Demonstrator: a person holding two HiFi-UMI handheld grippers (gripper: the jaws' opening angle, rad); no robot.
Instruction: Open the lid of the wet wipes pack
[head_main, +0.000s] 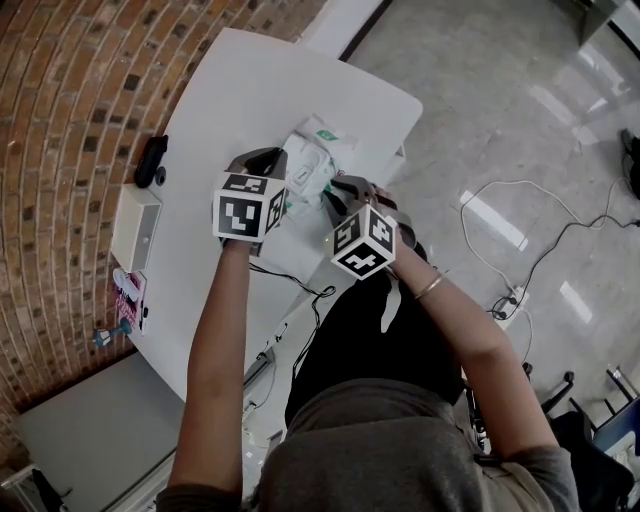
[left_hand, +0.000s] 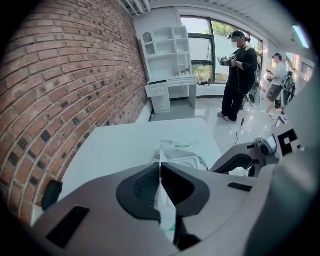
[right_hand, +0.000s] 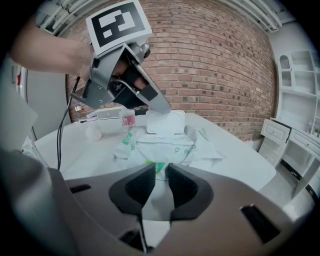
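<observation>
The wet wipes pack (head_main: 318, 150) lies crumpled on the white bench (head_main: 230, 110), toward its far right corner. In the head view its long axis runs roughly from 12 to 6 o'clock. Its lid (right_hand: 165, 121) sits mid-pack and, in the right gripper view, already stands raised with its inner face toward that camera, so the opening looks well under way.

The left hand-held gripper (head_main: 278, 162) is the one on the lid. From it the pack lies at about 1 o'clock in the head view. In its own view the jaws are clenched together on a thin white edge, and the right gripper view shows its tip meeting the lid's top rim, so it appears to be pinching the lid.

The right hand-held gripper (head_main: 337, 190) comes in from the pack's near end, with the pack at about 11 o'clock from it. In its own view its jaws stand partly closed on the pack's white film, grasping that near end and seemingly anchoring it.

The coming move likely turns on this: the lid lies at 12 o'clock beyond the right gripper, so it should swing farther that way while the near end stays pinned.

A small black object (head_main: 150, 160) rests at the bench's 9 o'clock edge.
</observation>
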